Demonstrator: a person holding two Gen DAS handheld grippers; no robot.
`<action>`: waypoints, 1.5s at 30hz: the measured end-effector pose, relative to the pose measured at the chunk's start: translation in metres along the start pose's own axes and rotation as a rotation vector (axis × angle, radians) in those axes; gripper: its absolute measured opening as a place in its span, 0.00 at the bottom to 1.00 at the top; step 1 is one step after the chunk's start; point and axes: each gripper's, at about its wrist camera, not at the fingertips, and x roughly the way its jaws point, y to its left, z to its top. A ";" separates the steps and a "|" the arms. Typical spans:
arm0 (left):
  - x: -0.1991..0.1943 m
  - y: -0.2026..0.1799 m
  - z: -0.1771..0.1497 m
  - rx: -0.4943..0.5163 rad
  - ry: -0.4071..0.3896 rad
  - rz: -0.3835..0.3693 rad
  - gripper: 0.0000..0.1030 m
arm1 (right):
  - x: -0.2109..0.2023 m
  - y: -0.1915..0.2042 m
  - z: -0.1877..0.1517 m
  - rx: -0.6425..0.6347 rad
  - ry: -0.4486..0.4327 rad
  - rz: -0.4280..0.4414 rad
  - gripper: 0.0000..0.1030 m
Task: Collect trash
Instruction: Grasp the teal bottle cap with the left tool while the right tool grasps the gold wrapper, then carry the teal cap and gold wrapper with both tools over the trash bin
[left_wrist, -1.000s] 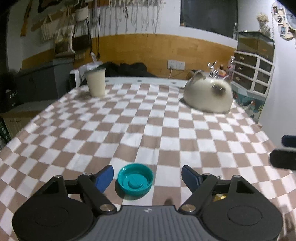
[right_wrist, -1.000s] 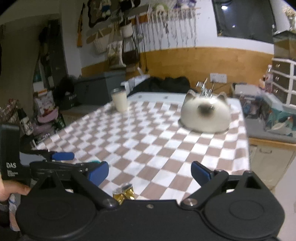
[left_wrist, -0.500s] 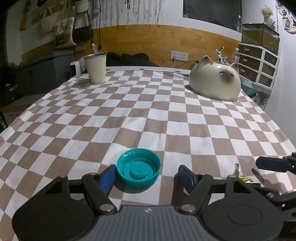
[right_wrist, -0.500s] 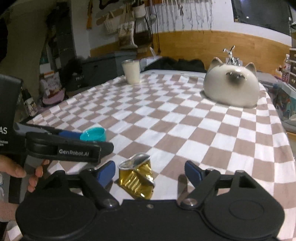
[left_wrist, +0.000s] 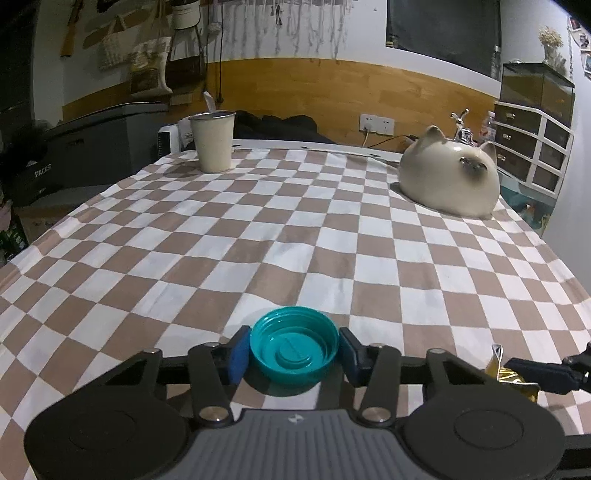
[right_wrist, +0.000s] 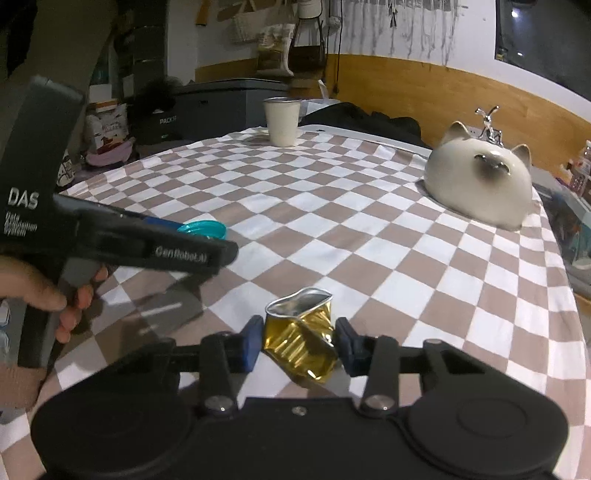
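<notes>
Left gripper (left_wrist: 294, 350): jaws just closing in, blue pads now touching both sides of teal lid (left_wrist: 294, 348), lid flat on checkered cloth (left_wrist: 295, 236) near front edge. Right gripper (right_wrist: 298, 341): jaws just closing too, pinching crushed gold can (right_wrist: 300, 338) on cloth, just right of the lid. Metal cup (left_wrist: 212, 141) and cat-shaped ceramic (left_wrist: 448, 179) well apart at far end.
</notes>
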 end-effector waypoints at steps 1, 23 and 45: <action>0.000 0.000 0.000 0.004 0.000 0.003 0.49 | 0.000 0.000 0.000 0.001 0.000 0.000 0.42; -0.084 -0.018 -0.046 0.004 -0.017 0.038 0.49 | -0.050 0.003 -0.034 0.091 -0.002 0.000 0.41; -0.238 -0.069 -0.115 -0.010 -0.116 0.028 0.49 | -0.188 -0.004 -0.086 0.134 -0.106 -0.064 0.41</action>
